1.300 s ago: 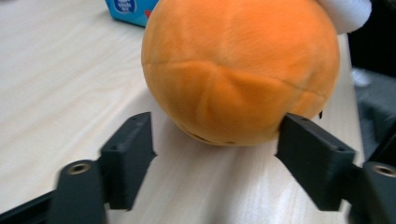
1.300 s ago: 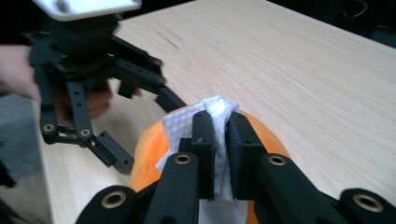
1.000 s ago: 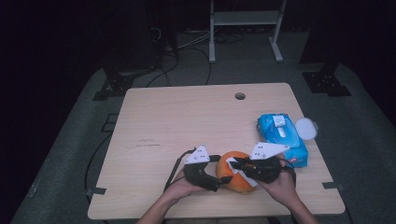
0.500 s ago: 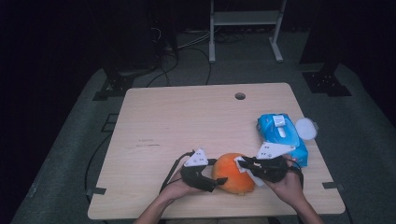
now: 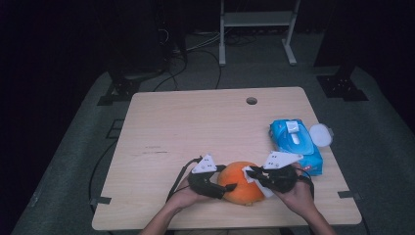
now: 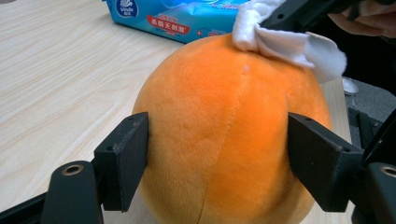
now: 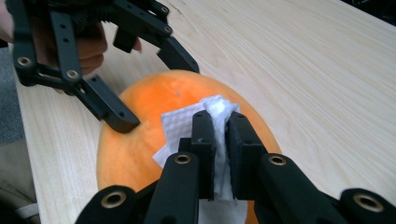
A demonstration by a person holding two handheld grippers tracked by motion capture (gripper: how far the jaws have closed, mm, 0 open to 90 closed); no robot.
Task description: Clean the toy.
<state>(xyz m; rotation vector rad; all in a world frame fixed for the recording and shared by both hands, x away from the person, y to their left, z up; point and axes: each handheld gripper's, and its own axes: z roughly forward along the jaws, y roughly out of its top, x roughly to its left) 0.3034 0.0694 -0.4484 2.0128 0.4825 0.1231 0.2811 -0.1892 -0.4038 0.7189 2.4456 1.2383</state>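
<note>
free: table (image 5: pixel 195 122) far half | obstacle: wipes pack (image 5: pixel 296 147) right

"Vinda" brand logo on blue wipes pack (image 6: pixel 187 16); Chinese chars on its red strip unreadable.

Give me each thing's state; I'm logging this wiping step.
orange plush ball: on the table, clamped between left tongs.
left tongs: jaws just closed in, pads on ball's sides.
right tongs: shut on white wipe.
white wipe: crumpled, pressed on ball's top.
wipes pack: lid flipped open.
</note>
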